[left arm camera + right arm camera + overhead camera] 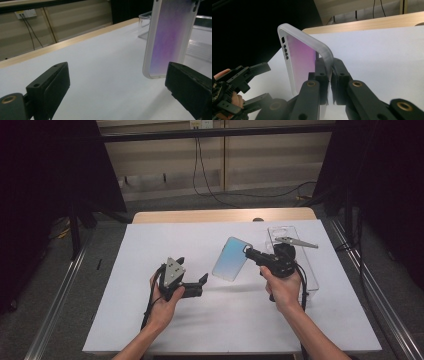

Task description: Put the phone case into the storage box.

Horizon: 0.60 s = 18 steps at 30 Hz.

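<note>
**Phone case pinched in my right gripper, left one wide and empty**

Phone case hangs off the table, clamped by one edge in my right gripper. Nearest to me in the high view are my two forearms coming in from the bottom edge. My left gripper sits low over the white table cover, jaws spread with nothing between them, pointing across toward the case.

The left gripper view gives me what the high view cannot: the case's lower rounded corner stands just beyond the gap, beside the right-hand jaw and apart from both pads, with the surface shading purple to pink. From above the same case reads pale blue-green.

The right gripper view shows the grip itself: both jaws closed tight on the frosted rim, the case standing up out of them, with a row of small cut-outs along its side. My left hand and its spread gripper sit farther off at the lower left of that view.

Farther back, in the high view, a clear plastic tray lies just behind my right hand, with a thin grey tool resting at its far end. Beyond that the wooden table edge and trailing wall cables.
</note>
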{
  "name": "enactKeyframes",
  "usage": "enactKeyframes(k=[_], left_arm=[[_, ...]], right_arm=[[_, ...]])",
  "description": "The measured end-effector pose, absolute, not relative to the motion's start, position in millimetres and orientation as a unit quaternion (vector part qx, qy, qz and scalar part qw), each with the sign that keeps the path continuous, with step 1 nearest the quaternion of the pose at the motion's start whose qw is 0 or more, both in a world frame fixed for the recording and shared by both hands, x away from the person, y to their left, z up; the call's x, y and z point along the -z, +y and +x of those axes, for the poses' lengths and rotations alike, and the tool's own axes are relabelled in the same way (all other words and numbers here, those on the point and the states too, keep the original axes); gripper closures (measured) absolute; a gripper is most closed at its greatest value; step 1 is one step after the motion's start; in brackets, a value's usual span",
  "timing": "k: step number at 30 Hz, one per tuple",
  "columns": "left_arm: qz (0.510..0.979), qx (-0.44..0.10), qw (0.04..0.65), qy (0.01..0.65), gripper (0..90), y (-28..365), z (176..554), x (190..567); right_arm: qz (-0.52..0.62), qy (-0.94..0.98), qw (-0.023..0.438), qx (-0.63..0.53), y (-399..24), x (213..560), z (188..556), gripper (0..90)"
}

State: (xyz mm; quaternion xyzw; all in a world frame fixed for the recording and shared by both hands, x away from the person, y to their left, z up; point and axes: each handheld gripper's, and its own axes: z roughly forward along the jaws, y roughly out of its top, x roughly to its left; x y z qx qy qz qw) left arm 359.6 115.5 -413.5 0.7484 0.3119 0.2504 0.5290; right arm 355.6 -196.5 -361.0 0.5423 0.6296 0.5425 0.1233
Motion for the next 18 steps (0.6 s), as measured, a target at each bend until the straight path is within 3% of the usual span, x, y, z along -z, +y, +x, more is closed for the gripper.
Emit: enactKeyframes(k=[18], left_arm=[[0.727,-0.257,0.546,0.327,2.9,151.8,345.0,418.0]], right_arm=[[0.53,0.635,0.168,-0.537,-211.2,353.3,349.8,84.8]])
